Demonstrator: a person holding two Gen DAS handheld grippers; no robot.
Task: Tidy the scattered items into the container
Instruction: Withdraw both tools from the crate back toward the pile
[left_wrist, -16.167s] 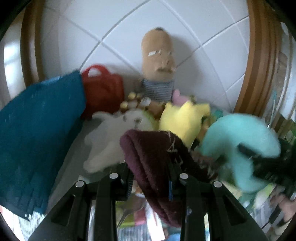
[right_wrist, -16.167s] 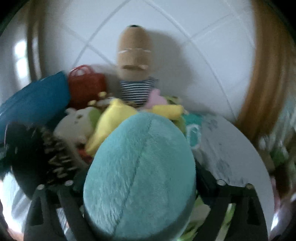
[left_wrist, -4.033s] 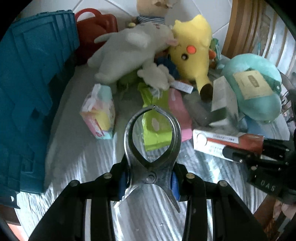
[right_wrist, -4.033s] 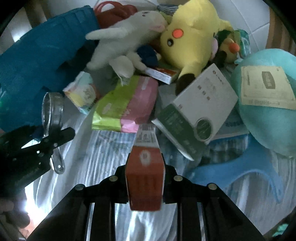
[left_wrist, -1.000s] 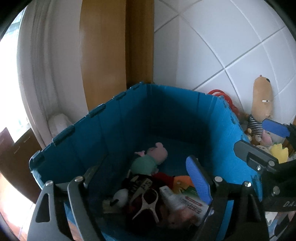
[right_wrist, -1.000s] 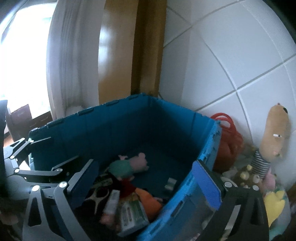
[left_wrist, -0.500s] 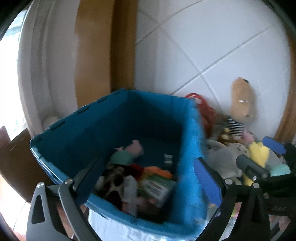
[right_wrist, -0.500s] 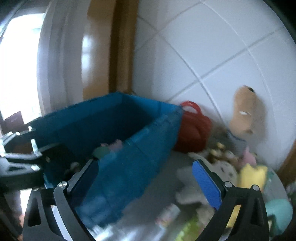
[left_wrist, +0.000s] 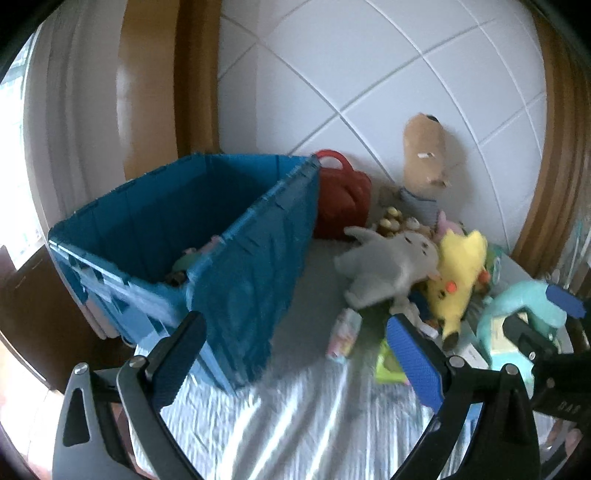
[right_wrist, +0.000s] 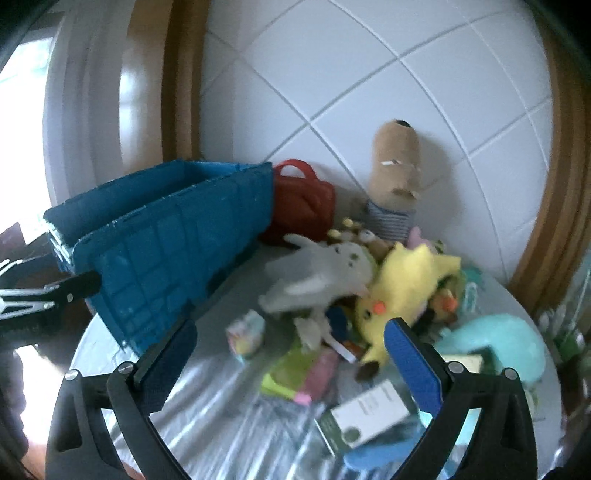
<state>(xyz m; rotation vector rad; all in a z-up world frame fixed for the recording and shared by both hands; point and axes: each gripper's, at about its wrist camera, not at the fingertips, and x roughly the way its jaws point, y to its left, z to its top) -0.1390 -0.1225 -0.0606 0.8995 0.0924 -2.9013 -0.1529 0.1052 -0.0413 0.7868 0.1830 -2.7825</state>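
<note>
Both the left gripper and the right gripper were seen with jaws spread and empty, aimed toward the pile. The blue container stood on the counter, the scattered items just beside it. One loose piece, such as the small pastel packet, would best be singled out and squarely pinched

Daylight from left, motion blur throughout, fisheye bending, dark vignetted corners
</note>
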